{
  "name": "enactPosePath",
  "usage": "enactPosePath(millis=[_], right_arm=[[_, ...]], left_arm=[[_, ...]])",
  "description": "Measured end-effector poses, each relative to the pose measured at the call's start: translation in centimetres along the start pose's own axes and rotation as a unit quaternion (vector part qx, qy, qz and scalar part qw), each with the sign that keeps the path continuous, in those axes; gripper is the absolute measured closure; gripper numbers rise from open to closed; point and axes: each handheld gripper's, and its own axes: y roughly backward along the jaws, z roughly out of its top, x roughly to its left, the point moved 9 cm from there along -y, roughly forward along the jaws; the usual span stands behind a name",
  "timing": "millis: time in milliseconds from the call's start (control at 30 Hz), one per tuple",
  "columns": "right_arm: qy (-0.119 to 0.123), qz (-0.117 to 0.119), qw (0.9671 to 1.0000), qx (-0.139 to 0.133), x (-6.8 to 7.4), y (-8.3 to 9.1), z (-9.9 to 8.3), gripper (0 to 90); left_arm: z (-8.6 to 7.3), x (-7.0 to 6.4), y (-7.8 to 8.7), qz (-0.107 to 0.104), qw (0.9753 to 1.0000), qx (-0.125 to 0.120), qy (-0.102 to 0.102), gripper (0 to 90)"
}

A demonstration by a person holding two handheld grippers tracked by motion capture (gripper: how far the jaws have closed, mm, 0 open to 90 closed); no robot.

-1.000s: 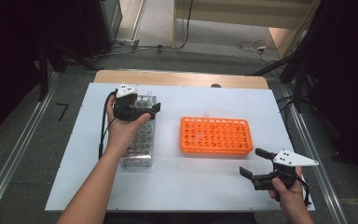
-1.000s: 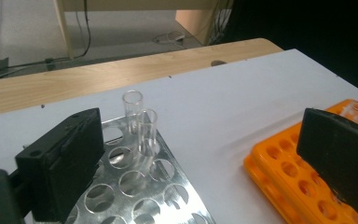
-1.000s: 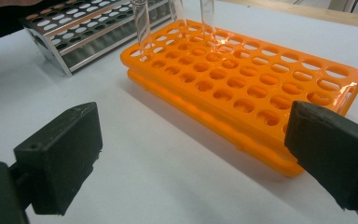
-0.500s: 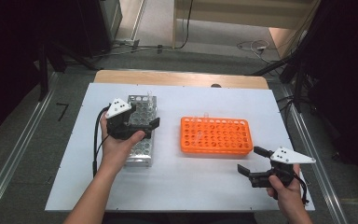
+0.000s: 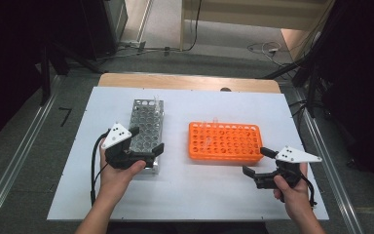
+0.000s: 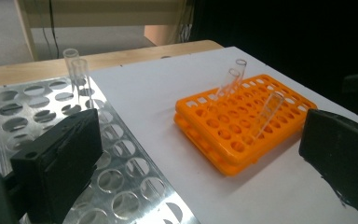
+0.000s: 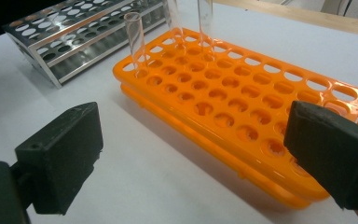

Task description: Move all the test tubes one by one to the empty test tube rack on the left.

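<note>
Test tubes made of clear glass stand in the orange rack, which sits in the middle of the white table, and three of them lean in holes near its far left end. Two more clear tubes stand at the far end of the shiny metal rack, just to the left of the orange one. The left gripper hangs over the near end of the metal rack with its jaws wide apart and holding nothing, and the right gripper waits near the orange rack's near right corner, also spread wide with nothing in it.
</note>
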Motion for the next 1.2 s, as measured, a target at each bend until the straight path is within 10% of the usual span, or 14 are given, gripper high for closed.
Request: enactPosePath(millis=[500,1200], right_arm=[[0.003,0.005,0.9999,0.010,-0.2,-3.5,2.6,5.7],[-0.052,-0.030,0.9967,0.055,-1.6,-12.4,4.4,44.7]], left_arm=[[-2.7,-1.1,0.4,-0.017,0.9998,0.013,0.005,0.0],[-3.1,-0.7,0.8,-0.017,0.9996,0.012,0.017,0.0]])
